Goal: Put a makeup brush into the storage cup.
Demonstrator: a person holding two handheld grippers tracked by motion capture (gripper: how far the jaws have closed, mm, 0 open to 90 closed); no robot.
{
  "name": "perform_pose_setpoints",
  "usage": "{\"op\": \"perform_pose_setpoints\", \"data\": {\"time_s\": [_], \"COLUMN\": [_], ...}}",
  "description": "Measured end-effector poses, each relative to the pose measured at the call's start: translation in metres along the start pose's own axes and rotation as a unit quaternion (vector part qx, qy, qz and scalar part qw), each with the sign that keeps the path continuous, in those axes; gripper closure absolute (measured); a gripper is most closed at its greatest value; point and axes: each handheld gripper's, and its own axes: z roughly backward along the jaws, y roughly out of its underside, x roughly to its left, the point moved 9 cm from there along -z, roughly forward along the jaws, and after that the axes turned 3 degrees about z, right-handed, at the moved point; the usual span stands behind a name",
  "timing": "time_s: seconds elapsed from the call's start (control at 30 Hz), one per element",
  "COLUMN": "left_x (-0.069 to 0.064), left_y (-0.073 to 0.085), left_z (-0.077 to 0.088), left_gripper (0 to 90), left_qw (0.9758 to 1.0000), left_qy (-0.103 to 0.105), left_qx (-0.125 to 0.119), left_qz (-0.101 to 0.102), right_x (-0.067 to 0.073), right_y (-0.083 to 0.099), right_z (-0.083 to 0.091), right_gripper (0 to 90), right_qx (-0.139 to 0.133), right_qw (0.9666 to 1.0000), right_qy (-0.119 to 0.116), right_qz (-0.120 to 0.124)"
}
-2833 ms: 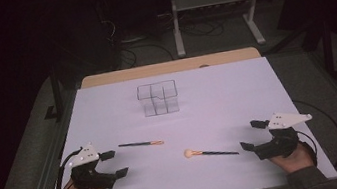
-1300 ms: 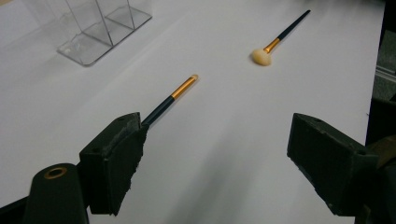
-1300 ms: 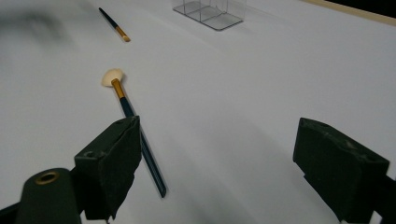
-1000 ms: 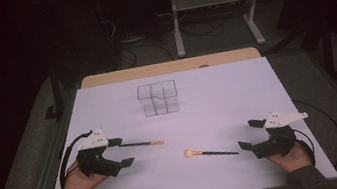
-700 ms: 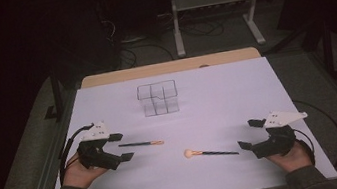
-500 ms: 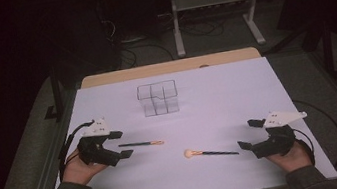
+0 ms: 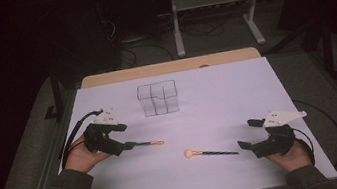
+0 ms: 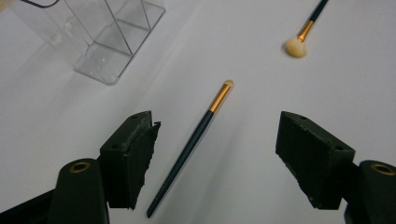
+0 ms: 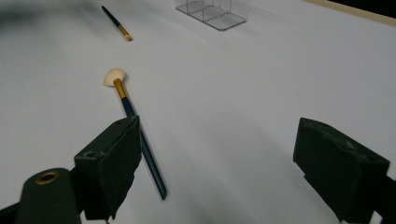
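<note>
clear glossy plastic organizer (image 7: 158, 98), matt white tabletop (image 7: 237, 94)

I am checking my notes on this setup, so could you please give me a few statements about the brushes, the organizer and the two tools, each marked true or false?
1. The slim makeup brush lies on the table between the left tool's open jaws. True.
2. The fan-tipped brush stands inside the clear organizer. False: it lies flat on the white table, in front of the right tool.
3. The organizer holds no brush. True.
4. The right tool is shut on a brush. False: its jaws are open, and the brush lies beside one jaw.
5. The two brushes lie crossed. False: they lie apart.
</note>
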Motion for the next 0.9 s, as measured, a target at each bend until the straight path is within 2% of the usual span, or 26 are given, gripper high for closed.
{"op": "perform_pose_setpoints", "data": {"time_s": [0.43,0.53,0.63,0.9], "left_x": [0.009,0.010,0.009,0.010], "left_y": [-0.001,0.000,0.000,0.003], "left_z": [-0.029,-0.035,-0.041,-0.053], "left_gripper": [33.0,34.4,35.0,45.1], "left_qw": [0.9992,0.9989,0.9983,0.9968], "left_qy": [0.017,0.022,0.026,0.036], "left_qx": [0.037,0.041,0.052,0.071], "left_qz": [-0.006,0.002,-0.005,-0.009], "right_x": [0.000,0.000,0.000,0.000], "right_y": [-0.001,-0.001,-0.001,-0.001], "right_z": [0.000,0.001,0.001,0.000], "right_gripper": [15.0,15.1,15.1,15.1], "right_qx": [-0.003,-0.006,-0.005,-0.004], "right_qw": [1.0000,1.0000,0.9999,0.9999], "right_qy": [-0.006,-0.007,-0.008,-0.010], "right_qz": [-0.001,-0.004,-0.004,-0.003]}}
